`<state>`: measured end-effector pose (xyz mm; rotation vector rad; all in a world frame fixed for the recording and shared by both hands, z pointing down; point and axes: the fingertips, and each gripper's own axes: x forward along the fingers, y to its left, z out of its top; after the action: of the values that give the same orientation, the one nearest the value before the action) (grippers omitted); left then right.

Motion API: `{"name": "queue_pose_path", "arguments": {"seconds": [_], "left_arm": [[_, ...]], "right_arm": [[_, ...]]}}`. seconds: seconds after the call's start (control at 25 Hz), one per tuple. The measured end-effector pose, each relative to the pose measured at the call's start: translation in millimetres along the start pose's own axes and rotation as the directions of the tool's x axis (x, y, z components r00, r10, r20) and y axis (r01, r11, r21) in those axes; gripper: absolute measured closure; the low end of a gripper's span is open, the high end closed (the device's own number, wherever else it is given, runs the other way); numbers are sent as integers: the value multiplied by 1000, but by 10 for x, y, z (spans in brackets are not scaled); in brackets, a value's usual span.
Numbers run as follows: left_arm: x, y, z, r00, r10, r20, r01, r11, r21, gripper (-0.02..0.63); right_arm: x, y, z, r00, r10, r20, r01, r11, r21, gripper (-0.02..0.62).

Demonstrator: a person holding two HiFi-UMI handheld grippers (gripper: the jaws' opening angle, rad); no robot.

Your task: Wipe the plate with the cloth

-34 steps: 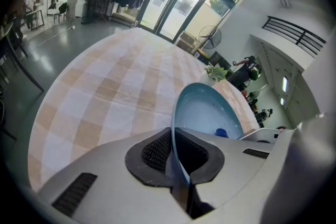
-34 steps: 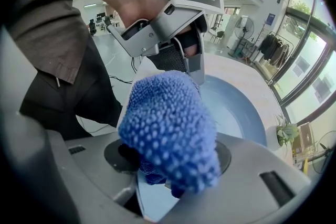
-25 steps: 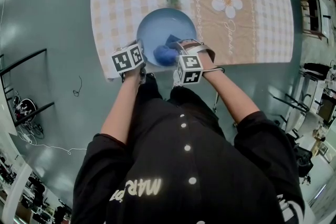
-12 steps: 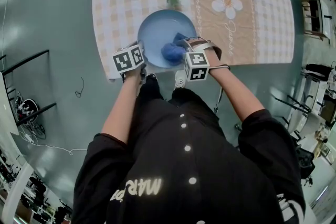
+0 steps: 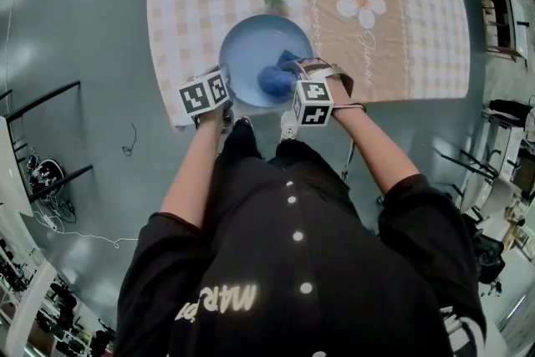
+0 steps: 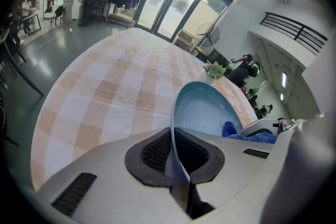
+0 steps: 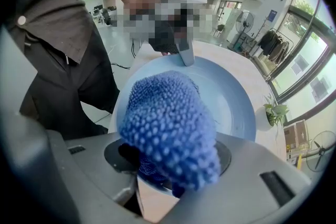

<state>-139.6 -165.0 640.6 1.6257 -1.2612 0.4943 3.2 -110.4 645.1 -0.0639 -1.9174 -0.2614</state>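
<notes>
My left tongs (image 6: pixel 171 150) pinch the plate (image 6: pixel 202 113) by its near rim, steadying it. My right tongs (image 7: pixel 157 173) clamp the cloth (image 7: pixel 168 123), pressing it down to wipe.

- Plate (image 5: pixel 251 46): round, pale blue, shallow, lying at the near edge of the checked tablecloth (image 5: pixel 401 21).
- Cloth (image 5: pixel 273 80): deep blue, nubbly, bunched, on the plate's near side.
</notes>
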Motion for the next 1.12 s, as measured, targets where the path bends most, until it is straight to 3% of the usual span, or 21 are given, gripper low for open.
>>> {"name": "queue_pose_path", "arguments": {"seconds": [0.16,0.28,0.36,0.52,0.84,1.0,1.12], "left_arm": [[-33,-50,-8,999,-44,-1,44,997,57,572],[-87,-93,-24,998,-70,8,69,993,98,502],[-132,-103,-41,998,-58,15,55,988,144,440],[-266,-164,48,997,-31,74,15,978,210,434],[-631,-478,317,974,-44,224,-42,930,365,470],[-812,-643,374,961,-75,265,-34,923,383,503],[-994,-765,463,944,-97,315,-32,925,379,520]], "right_arm": [[-32,-24,16,1000,-21,20,20,997,71,399],[-101,-84,51,996,-62,58,53,989,141,398],[-173,-142,99,990,-108,94,89,977,191,397],[-343,-271,173,967,-206,153,158,948,278,397],[-860,-567,341,882,-402,245,253,843,474,397],[-1113,-665,401,837,-471,277,267,795,544,397],[-1357,-741,431,789,-532,309,259,743,618,397]]}}
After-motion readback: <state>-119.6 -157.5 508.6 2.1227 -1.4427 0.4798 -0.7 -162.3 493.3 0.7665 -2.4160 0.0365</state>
